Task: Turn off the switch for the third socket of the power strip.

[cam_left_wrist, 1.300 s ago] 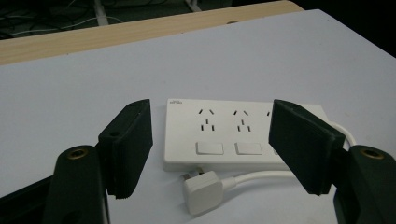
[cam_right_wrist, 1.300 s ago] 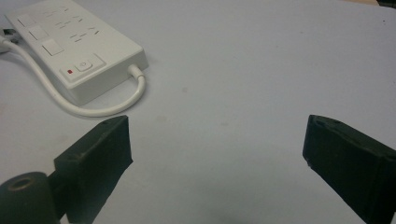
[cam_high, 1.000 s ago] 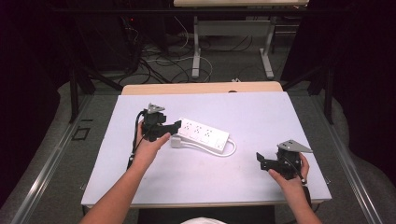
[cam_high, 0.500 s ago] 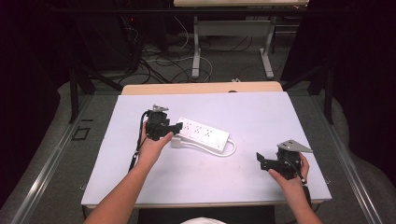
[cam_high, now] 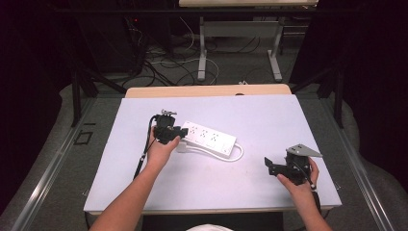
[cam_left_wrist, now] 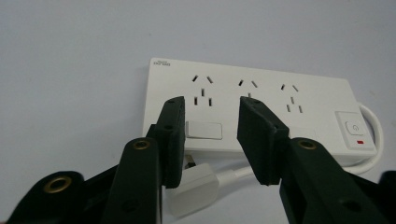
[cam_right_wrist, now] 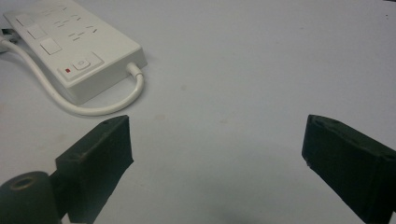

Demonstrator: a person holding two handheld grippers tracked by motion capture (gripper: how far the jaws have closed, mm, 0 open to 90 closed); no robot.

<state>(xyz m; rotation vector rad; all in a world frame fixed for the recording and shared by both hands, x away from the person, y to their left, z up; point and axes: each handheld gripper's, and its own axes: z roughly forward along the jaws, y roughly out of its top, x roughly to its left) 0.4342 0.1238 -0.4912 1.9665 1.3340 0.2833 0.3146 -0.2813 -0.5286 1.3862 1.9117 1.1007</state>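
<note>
Left fingers: two black pads [cam_left_wrist: 173,140] are standing partly apart in the lower middle of the left gripper view, and the jaws have just been closing; nothing is pinched, the pads are hanging over the near edge of the power strip.
Left gripper: the left gripper [cam_high: 174,137] is sitting left of centre in the high view, at the strip's left end, with a hand wrapped around it from below.
Power strip: the white power strip [cam_high: 209,138] is lying flat at the centre of the high view, running from upper left to lower right; in the left gripper view the strip [cam_left_wrist: 261,107] is filling the middle of the frame, three socket groups in a row and a switch with a red mark at its right end.
Plug: a white plug [cam_left_wrist: 192,190] is lying on the table just beside the strip's near edge, low in the left gripper view, below the left pad.
Cord: the white cord [cam_right_wrist: 79,105] is looping out of the strip's switch end and curving back along its side, upper left in the right gripper view.
Table: the pale table [cam_high: 269,115] is lying bare around the strip.
Right gripper: the right gripper [cam_high: 270,166] is being held at the lower right of the high view, well apart from the strip.
Right fingers: its pads [cam_right_wrist: 100,149] are spreading wide at the bottom corners of the right gripper view, with bare table between them.
</note>
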